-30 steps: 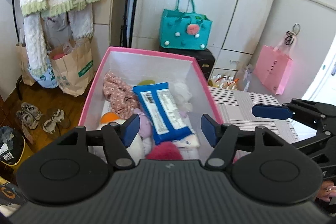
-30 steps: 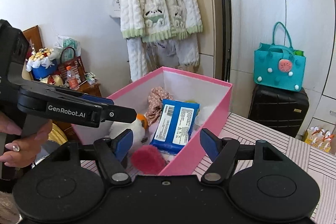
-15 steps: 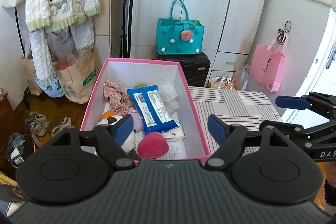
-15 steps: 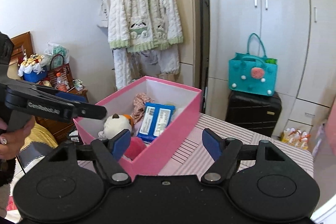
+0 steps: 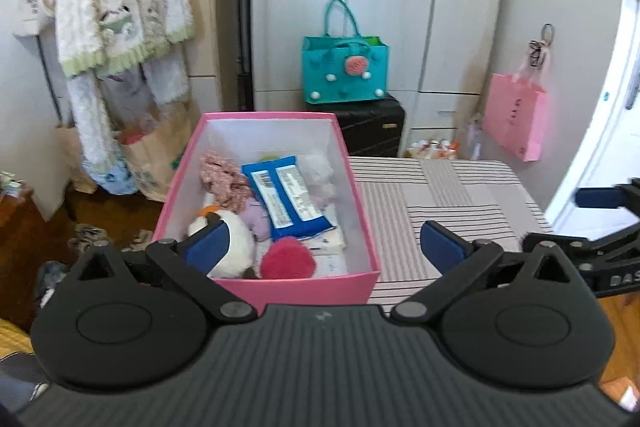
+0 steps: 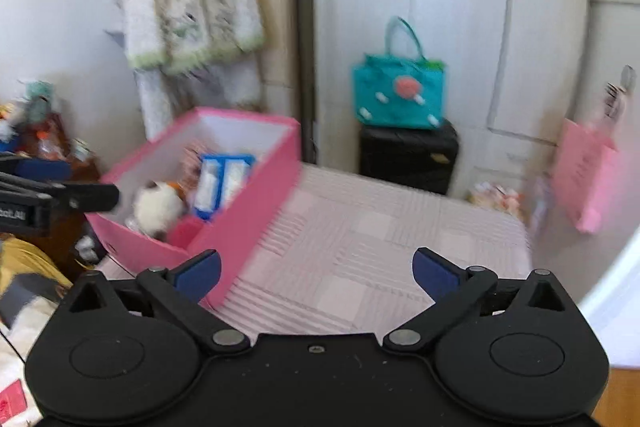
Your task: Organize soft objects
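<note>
1. Two hand-held grippers frame the scene, each with jaws opening and nothing between its blue pads. The left hand-held gripper hangs over the near end of the box; the right hand-held gripper hangs over bare striped cloth, to the right of the box.
2. The counter carries a pale cloth with dark stripes. Its right half is bare.
3. The pink box, open-topped with white inner walls, stands on the left part of the counter, its long side running from near to far.
4. A blue wipes pack lies flat in the middle of the box, label up, resting on other items.
5. A white plush toy with an orange spot sits at the near left corner of the box, partly behind the left gripper's left pad.
6. A floral pink cloth is bunched against the left wall, touching the pack's left edge.
7. A magenta fuzzy ball sits against the near wall, just right of the plush toy.
8. A pale fluffy piece lies at the pack's right edge, toward the far end.
9. A small lilac soft item is wedged between the plush toy and the pack.
</note>
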The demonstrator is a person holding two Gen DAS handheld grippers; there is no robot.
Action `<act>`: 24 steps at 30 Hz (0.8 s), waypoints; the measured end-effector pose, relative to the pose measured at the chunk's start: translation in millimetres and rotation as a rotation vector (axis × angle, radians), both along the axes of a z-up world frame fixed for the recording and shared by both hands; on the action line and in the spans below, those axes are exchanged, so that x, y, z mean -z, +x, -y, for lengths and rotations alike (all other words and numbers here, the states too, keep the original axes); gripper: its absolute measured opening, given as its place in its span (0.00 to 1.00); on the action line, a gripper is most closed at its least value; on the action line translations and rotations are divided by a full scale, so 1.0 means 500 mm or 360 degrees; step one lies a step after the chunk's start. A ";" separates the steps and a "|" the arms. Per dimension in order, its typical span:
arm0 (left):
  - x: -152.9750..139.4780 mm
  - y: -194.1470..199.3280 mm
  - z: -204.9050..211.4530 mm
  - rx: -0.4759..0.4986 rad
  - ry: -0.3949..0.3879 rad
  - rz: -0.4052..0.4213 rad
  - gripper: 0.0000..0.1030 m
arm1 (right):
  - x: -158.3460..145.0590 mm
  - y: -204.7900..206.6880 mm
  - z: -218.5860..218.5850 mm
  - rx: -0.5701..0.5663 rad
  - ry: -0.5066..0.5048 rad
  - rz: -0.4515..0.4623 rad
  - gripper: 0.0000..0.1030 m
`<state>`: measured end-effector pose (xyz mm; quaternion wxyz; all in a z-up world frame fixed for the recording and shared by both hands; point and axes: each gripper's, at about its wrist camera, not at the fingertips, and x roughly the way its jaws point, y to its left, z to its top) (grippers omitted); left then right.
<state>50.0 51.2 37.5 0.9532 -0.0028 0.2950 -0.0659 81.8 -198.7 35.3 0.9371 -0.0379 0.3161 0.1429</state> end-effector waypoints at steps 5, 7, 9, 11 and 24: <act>0.006 -0.023 0.013 -0.0124 0.0001 -0.0019 1.00 | -0.005 -0.034 0.031 0.0026 -0.0002 0.0045 1.00; 0.008 -0.034 0.017 -0.0078 -0.0005 -0.0011 1.00 | -0.004 -0.048 0.044 0.0064 0.0053 0.0040 1.00; 0.014 -0.039 0.029 -0.0015 0.0022 -0.0019 1.00 | 0.001 -0.067 0.056 0.0108 0.0106 0.0051 1.00; 0.023 -0.043 0.041 -0.0026 0.0052 -0.0023 1.00 | 0.007 -0.082 0.057 0.0128 0.0092 0.0078 1.00; 0.058 -0.078 0.067 -0.0099 0.0026 -0.0011 1.00 | 0.019 -0.138 0.047 0.0270 -0.0017 0.0138 1.00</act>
